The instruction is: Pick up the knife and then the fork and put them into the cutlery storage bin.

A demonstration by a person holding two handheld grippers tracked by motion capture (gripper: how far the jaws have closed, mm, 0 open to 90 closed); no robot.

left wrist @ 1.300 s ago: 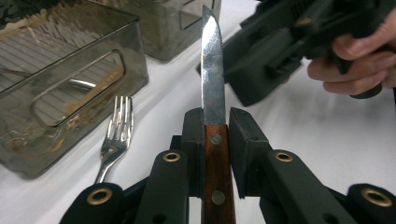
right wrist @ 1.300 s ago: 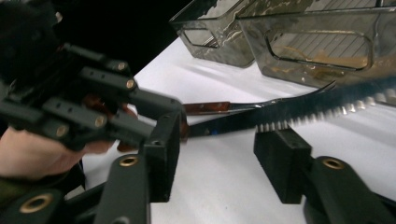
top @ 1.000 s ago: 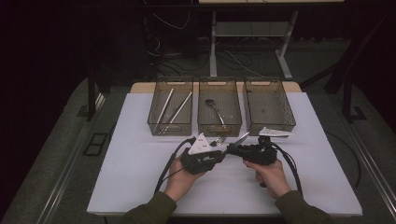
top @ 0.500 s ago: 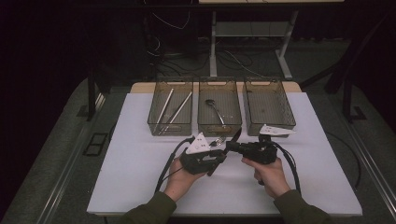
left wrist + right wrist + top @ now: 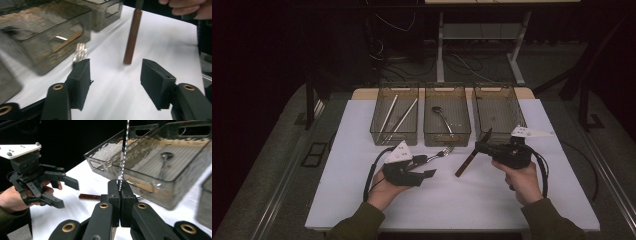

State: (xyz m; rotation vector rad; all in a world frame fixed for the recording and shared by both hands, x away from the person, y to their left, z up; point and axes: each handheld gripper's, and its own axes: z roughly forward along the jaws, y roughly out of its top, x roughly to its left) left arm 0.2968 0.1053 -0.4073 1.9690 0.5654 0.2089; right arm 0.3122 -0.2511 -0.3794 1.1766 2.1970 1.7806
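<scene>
While left tongs (image 5: 424, 167) gape, right tongs (image 5: 482, 147) carried knife (image 5: 473, 154) rightward.

A white tabletop (image 5: 362, 200) carries three clear bins (image 5: 447, 134) in a row at its far edge and a fork (image 5: 441, 152) before them.

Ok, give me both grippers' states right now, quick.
Left gripper: open, jaws spread and empty, a silver metal fork lying just beyond them.
Right gripper: closed on a brown wooden-handled knife, gripped by its blade.
</scene>
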